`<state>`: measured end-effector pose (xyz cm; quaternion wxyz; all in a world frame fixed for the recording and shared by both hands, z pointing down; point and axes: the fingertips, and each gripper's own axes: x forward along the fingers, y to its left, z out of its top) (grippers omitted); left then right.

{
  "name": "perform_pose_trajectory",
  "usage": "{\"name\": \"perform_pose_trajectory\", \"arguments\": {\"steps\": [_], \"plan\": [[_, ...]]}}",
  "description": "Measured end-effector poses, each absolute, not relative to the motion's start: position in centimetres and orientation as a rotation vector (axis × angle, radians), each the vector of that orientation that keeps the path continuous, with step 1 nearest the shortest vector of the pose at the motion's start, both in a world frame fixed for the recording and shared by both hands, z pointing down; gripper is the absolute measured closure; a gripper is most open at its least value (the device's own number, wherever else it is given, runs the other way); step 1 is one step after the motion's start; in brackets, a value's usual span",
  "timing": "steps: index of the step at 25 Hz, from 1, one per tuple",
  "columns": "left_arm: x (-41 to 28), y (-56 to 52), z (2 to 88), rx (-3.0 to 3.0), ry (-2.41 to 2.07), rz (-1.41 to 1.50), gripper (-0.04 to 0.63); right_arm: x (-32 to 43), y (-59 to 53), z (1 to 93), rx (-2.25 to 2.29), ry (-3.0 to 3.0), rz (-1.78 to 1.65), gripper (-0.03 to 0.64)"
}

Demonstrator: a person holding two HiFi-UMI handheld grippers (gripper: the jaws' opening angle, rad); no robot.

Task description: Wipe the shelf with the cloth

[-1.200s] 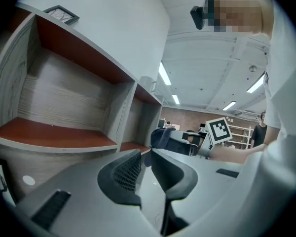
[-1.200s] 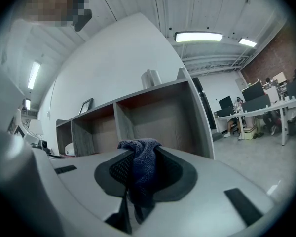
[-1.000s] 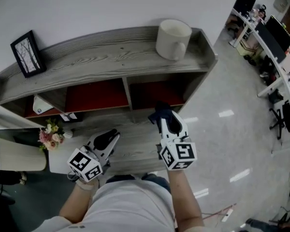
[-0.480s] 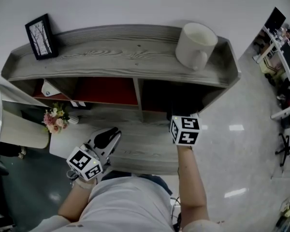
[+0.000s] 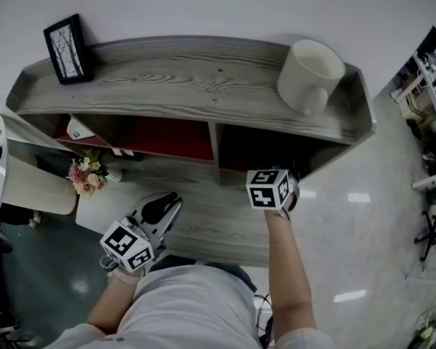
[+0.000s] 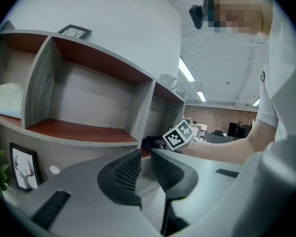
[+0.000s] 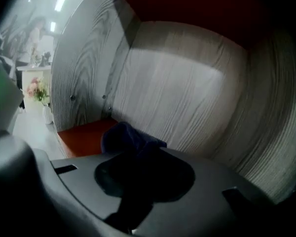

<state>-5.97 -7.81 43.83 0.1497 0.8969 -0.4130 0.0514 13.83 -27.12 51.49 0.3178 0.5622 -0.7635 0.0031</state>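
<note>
1 shelf (image 5: 189, 78). 1 mug (image 5: 310, 73), upper right. 2 pic frames: tree frame (image 5: 65, 48) upper left, deer frame (image 6: 22, 167) lower left. 1 flower bunch (image 5: 83, 174). 1 cloth (image 7: 130, 139). 2 grippers: left gripper (image 6: 144, 168), right gripper (image 7: 140, 172).

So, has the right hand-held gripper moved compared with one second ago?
Yes. The right hand-held gripper, shut on the cloth, went forward, from in front of the shelf into its lower right compartment.

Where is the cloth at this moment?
In the right gripper view, the right gripper holds the dark cloth between its fingers, inside the right-hand compartment of the shelf, near its red floor.
</note>
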Motion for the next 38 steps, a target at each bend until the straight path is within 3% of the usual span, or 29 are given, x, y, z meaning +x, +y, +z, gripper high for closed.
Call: {"name": "perform_pose_trajectory", "arguments": {"steps": [25,38], "plan": [[-7.9,-6.8,44.6,2.535,-1.229,0.140,0.543,3.6,-28.9,51.9,1.130,-2.208,-0.005,0.543],[-7.5,-5.5,44.4,2.544,-1.208,0.128,0.543,2.1,-25.6,51.8,1.051,-2.266,-0.032,0.545]]}}
